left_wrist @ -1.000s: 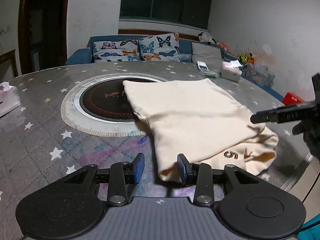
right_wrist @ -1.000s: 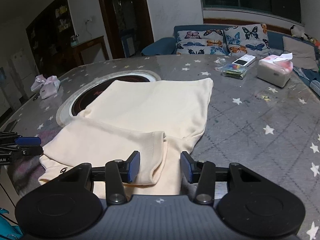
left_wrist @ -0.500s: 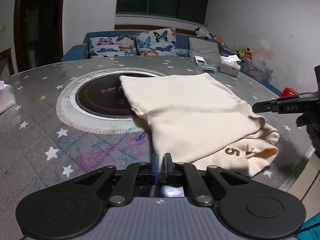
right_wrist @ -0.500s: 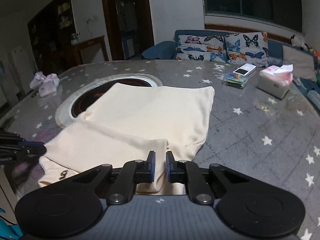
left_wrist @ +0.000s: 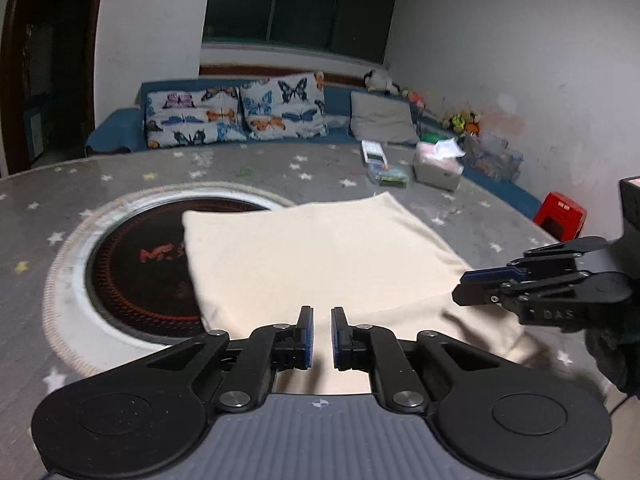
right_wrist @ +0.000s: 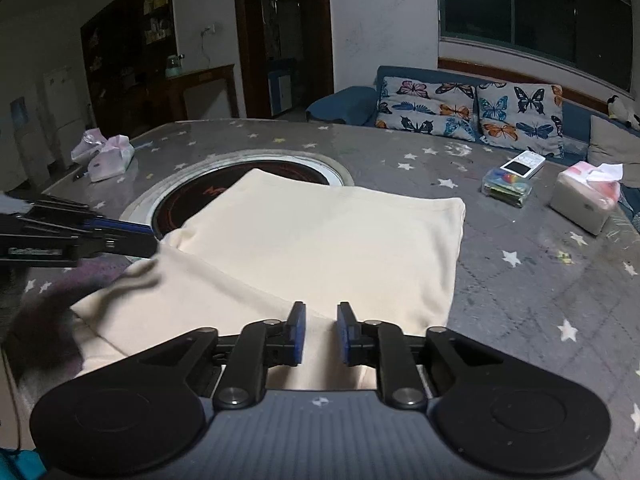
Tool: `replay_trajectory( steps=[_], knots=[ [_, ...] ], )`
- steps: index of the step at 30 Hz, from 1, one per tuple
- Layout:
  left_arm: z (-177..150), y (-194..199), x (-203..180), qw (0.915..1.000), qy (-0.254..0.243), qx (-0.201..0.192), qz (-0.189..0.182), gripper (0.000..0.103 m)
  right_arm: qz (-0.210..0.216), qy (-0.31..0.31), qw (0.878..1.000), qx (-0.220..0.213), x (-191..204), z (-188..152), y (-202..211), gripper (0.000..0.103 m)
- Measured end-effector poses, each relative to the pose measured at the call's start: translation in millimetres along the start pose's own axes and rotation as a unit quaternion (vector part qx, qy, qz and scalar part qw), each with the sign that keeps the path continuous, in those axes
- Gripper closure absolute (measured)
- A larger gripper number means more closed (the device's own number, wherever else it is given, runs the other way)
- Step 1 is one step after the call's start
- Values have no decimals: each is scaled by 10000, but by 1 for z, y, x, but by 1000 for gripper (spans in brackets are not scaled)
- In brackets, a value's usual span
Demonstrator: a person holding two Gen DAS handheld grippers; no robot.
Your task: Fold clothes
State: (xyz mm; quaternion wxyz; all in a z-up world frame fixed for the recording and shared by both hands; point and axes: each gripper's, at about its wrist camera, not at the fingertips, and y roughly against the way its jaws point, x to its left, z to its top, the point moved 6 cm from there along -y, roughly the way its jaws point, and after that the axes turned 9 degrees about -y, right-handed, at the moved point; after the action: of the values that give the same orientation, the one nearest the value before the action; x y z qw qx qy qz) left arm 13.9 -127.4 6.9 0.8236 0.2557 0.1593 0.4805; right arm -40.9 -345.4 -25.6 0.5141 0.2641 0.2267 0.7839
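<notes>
One cream garment (right_wrist: 320,248) lies on the tabletop (right_wrist: 520,300). Two claws: left claw (left_wrist: 321,334) and right claw (right_wrist: 321,330). At two o'clock sit one tissue box (right_wrist: 586,196), one clear case (right_wrist: 507,189) and one phone (right_wrist: 524,164). Two butterfly cushions (right_wrist: 472,114) beyond.

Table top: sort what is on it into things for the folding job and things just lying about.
For the job: cream folded cloth garment; left tongs; right tongs.

Lying about: white tissue box; clear plastic box; white phone-like device; pink-white plastic bag.
</notes>
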Motion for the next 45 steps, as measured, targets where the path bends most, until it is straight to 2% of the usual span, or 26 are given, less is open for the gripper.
replay_trajectory(
  steps=[3,7,17,19,24,26,28,29,32,36,41,45],
  knots=[
    [-6,-19,8,9997,31,224,109,92,-31,-77,9999,83,-7,-4,-7,86],
    [-11,-24,17,9993,155,305,121,88,-43,-30,9999,131,-10,-6,-1,85],
    [-10,-20,15,9992,114,319,225,84,-57,265,9994,231,0,-19,10,79],
    [-10,-16,13,9992,39,297,262,79,-56,318,9992,255,2,-22,12,72],
    [-12,-1,8,9992,-124,241,279,75,-52,450,9985,314,8,-29,16,71],
    [-16,9,4,9990,-262,228,271,69,-48,482,9984,294,9,-29,20,71],
    [-21,23,-1,9983,-488,203,235,59,-43,508,9984,262,10,-29,25,69],
    [-25,31,-4,9976,-639,185,206,59,-40,521,9983,247,11,-28,28,69],
    [-36,54,-14,9938,-1095,131,116,55,-56,591,9979,239,12,-29,36,64],
    [-56,74,-36,9817,-1897,111,-112,54,-122,710,9970,296,11,-32,47,61],
    [-73,70,-56,9693,-2434,166,-304,53,-180,806,9960,347,10,-36,58,57],
    [-79,61,-73,9566,-2898,42,-314,53,-220,892,9951,373,11,-41,66,53]
  ],
)
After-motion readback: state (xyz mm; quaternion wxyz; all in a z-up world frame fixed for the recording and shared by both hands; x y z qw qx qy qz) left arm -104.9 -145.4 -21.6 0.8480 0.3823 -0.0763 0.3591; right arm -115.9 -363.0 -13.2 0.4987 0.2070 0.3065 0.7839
